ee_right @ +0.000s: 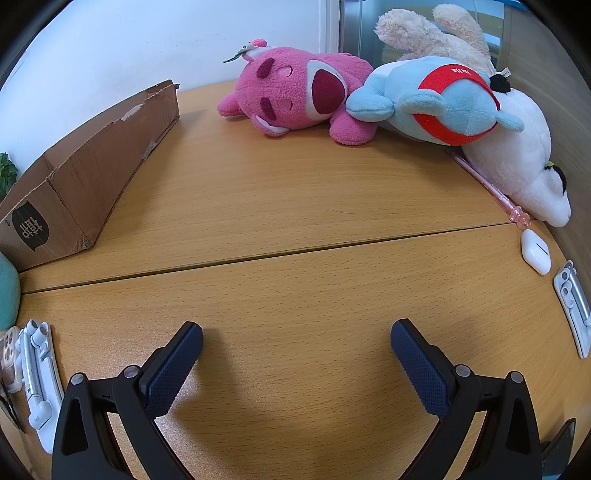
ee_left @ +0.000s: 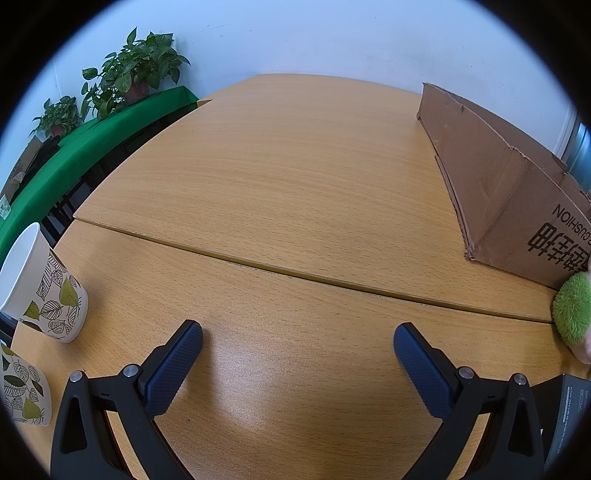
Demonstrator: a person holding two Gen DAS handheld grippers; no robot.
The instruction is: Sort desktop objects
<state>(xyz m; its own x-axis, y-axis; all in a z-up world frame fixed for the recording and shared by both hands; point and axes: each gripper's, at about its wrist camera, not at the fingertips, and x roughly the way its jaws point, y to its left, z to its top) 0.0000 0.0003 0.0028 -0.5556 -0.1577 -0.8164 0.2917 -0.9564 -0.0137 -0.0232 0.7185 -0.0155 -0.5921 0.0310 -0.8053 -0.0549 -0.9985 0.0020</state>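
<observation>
**Both grippers spread wide over bare wood, objects ringed around them**

The left gripper (ee_left: 298, 338) hovers above the wooden table (ee_left: 280, 177) with its blue-padded fingers (ee_left: 173, 365) spread far apart and nothing between them. Just left of it stand two leaf-printed paper cups: one (ee_left: 44, 291) tilted with its white inside showing, the other (ee_left: 24, 391) lower at the frame edge. To the right, a fuzzy green toy (ee_left: 574, 314) lies beside the near corner of a cardboard box (ee_left: 491, 177), which runs back along the table's right side. A dark device (ee_left: 565, 417) sits at the lower right edge. Beyond the table, potted plants (ee_left: 136, 70) stand on a green-covered surface (ee_left: 92, 147).

The right gripper (ee_right: 296, 336) is likewise wide apart and holds nothing, hanging over bare wood. To its left lie a white folding stand (ee_right: 37, 373) and a teal soft shape (ee_right: 8, 291), with the same box behind them. At the far side, a pink plush (ee_right: 295, 94) touches a blue plush with a red band (ee_right: 439, 107), which leans on a white plush (ee_right: 517, 158); a cream plush (ee_right: 424, 33) sits behind. A pink pen (ee_right: 487, 184) lies along the white plush, with a white earbud case (ee_right: 535, 251) near its tip and a second white stand (ee_right: 574, 310) further forward.
</observation>
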